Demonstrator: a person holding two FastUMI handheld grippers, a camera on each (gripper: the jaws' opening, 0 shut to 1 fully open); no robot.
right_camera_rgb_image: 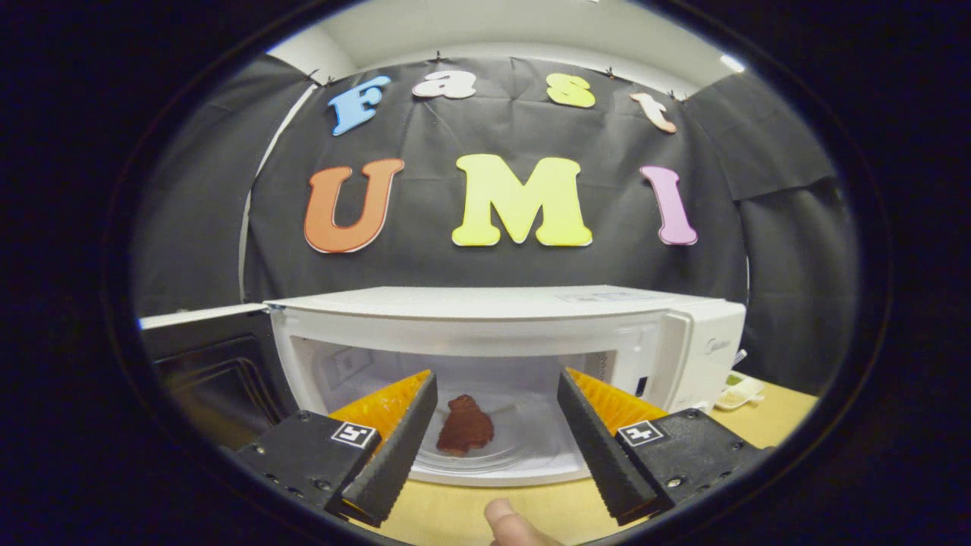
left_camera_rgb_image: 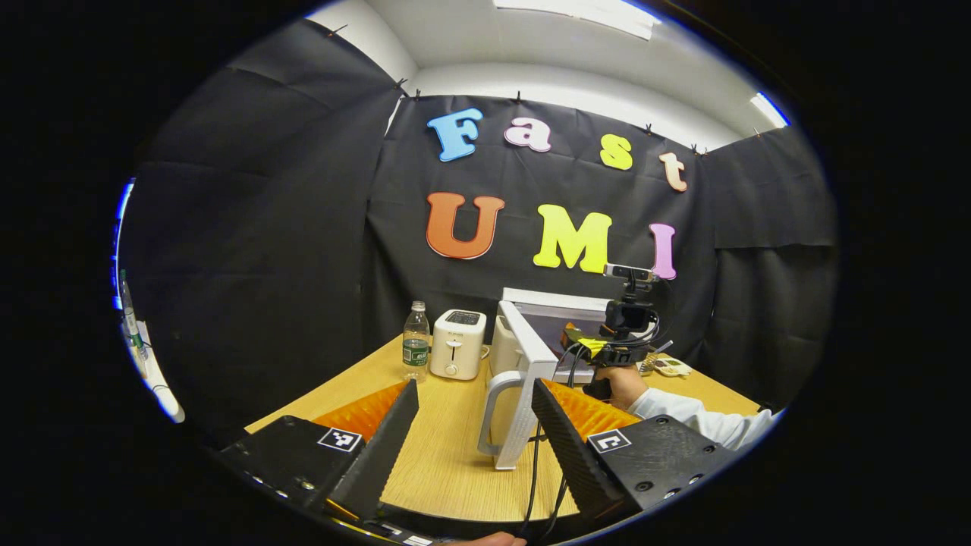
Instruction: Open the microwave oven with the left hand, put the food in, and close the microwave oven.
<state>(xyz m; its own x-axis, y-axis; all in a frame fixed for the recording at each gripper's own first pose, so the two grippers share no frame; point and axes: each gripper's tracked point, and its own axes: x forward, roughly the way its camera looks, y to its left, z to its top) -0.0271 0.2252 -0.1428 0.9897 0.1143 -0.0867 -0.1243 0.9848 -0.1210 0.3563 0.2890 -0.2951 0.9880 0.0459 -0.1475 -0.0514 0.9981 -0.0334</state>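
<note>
Off-task: a white toaster [left_camera_rgb_image: 457,343] stood beside a water bottle [left_camera_rgb_image: 415,342] on the wooden table [left_camera_rgb_image: 455,455].

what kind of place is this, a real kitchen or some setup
Most likely a staged recording booth, not a real kitchen: black cloth walls surround a wooden table holding a microwave oven, a toaster and a water bottle.

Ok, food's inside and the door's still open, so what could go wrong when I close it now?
1. The right gripper sits open just in front of the microwave cavity; swinging the door shut could strike it unless it backs away.
2. Cables hang close by the door in the left gripper view and might snag.
3. The left gripper is open, off the door handle; a careless push might slam it and shift the food.
</note>
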